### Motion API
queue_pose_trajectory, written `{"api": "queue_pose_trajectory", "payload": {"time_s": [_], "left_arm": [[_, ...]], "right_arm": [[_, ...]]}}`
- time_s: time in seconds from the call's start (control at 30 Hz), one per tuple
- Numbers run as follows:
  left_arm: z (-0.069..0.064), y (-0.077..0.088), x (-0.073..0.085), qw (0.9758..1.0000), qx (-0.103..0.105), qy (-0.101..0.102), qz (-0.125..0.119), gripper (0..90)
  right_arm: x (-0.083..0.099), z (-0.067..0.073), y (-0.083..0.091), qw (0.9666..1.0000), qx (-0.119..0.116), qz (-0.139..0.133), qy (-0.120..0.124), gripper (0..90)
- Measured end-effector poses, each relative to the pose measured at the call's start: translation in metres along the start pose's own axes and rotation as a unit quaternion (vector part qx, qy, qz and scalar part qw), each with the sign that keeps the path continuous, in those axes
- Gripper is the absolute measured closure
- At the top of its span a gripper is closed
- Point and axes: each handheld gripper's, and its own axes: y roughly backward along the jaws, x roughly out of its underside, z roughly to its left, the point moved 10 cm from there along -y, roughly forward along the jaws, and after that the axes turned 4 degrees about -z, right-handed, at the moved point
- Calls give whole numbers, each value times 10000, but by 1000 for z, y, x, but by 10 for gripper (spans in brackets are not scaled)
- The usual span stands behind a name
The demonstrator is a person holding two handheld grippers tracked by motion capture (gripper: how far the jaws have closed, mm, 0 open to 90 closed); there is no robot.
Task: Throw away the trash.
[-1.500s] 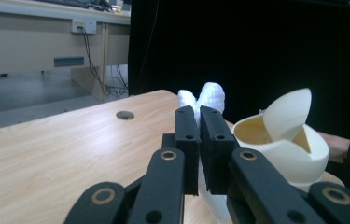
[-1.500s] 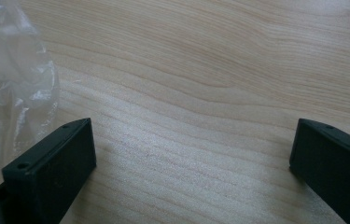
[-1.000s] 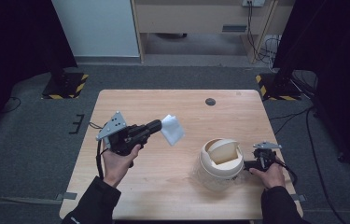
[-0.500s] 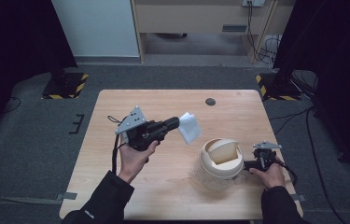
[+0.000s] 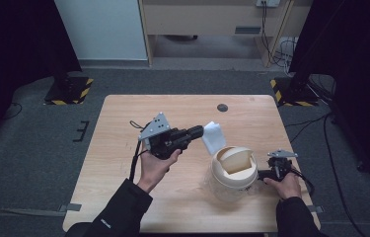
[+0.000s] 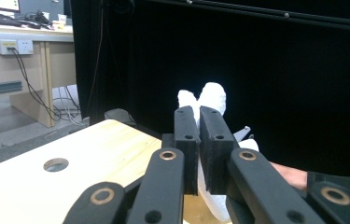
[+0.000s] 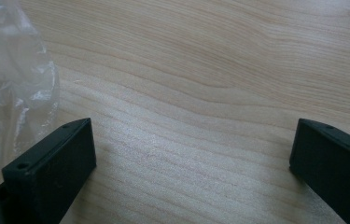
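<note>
One white tissue [image 5: 214, 137], one lidded bin [image 5: 233, 171], one table [image 5: 123, 148], and two tongs: left [image 5: 198, 132], right [image 5: 260, 174].

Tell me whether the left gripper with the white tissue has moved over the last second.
Yes. In the high view the left gripper, shut on the white tissue, has travelled rightward across the table, closer to the small bin and its swing lid.

White crumpled tissue [image 5: 214, 138], pinched and held in the air just up-left of the bin's rim. Small cream bin [image 5: 234, 172] upright, swing lid tilted inward, clear liner bulging around its sides.
</note>
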Motion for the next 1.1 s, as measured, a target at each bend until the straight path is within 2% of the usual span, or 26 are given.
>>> {"api": "queue_pose_trajectory", "payload": {"time_s": [0.5, 0.73, 1.1], "left_arm": [[3, -23, 16, 9997, -33, -120, 219, 859], [6, -32, 24, 9995, -57, -94, 312, 859], [3, -46, 43, 9988, 41, -28, 495, 858]], "right_arm": [[0, 0, 0, 10000, -5, -1, 8, 5], [0, 0, 0, 10000, -10, -2, 19, 5], [0, 0, 0, 10000, -9, -5, 23, 5]]}}
